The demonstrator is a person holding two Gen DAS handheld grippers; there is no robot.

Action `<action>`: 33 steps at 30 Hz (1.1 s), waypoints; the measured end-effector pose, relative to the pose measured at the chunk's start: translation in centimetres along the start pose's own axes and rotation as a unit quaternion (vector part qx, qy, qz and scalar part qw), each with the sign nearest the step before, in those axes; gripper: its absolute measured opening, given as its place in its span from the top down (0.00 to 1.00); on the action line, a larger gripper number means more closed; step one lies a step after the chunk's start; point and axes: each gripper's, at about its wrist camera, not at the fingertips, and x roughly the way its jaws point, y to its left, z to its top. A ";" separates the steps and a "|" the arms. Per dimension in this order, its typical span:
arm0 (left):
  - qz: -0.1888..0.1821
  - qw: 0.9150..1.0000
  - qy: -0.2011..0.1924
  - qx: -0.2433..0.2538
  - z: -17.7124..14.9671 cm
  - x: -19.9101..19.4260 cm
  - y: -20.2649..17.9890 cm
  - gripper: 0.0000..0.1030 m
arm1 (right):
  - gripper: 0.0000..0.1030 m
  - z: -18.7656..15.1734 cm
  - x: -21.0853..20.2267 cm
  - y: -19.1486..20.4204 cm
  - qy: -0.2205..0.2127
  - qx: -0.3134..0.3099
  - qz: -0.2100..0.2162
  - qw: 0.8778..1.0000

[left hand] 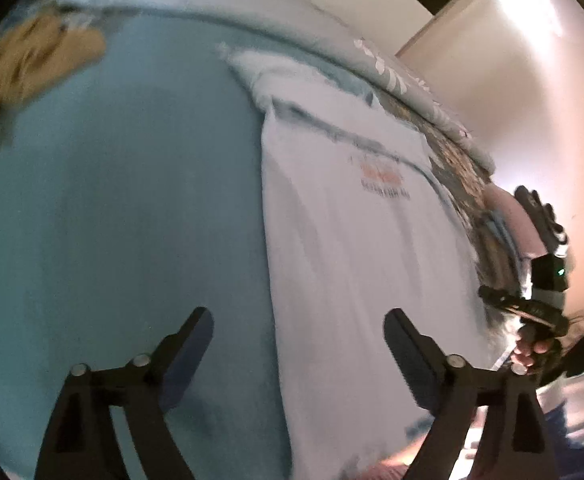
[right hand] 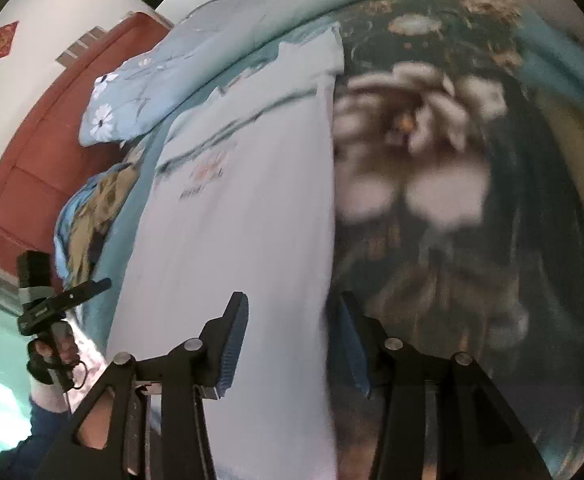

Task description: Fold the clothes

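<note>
A white T-shirt with a small red print lies flat on the bed as a long strip. My left gripper hangs open over the shirt's left edge. One finger is above the teal sheet, the other above the white cloth. My right gripper is open over the shirt's right edge, with the edge lying loose beneath the gap and the pads apart from it. A hand holding the right gripper shows at the far right of the left wrist view. The hand holding the left gripper shows at the left of the right wrist view.
A tan garment lies at the far left on the sheet. A dark floral bedspread lies right of the shirt. A blue flowered pillow and a crumpled blue and tan heap sit by the red door.
</note>
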 end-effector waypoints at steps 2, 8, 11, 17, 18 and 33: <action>-0.009 1.000 0.004 -0.009 -2.0 -0.3 0.0 0.11 | 0.51 -1.9 -0.2 0.1 0.010 -0.002 0.011 1.000; -0.023 0.999 0.013 -0.018 -6.0 -1.0 -0.7 0.07 | 0.51 -5.0 -1.2 -0.3 -0.007 0.018 0.047 0.999; -0.032 0.999 0.016 -0.016 -7.0 -1.0 -1.0 0.05 | 0.51 -6.0 -1.6 -1.1 -0.016 0.041 0.081 0.996; -0.051 0.998 0.007 -0.041 -7.1 -0.7 -0.6 0.05 | 0.51 -7.5 -1.8 -1.7 -0.014 0.057 0.124 0.991; -0.061 0.997 0.003 -0.047 -7.2 -0.8 -0.4 0.05 | 0.51 -7.7 -1.8 -1.7 -0.014 0.059 0.127 0.990; -0.195 0.972 -0.006 -0.130 -7.5 0.0 1.3 0.05 | 0.51 -7.7 -1.2 -2.1 -0.024 0.079 0.172 0.982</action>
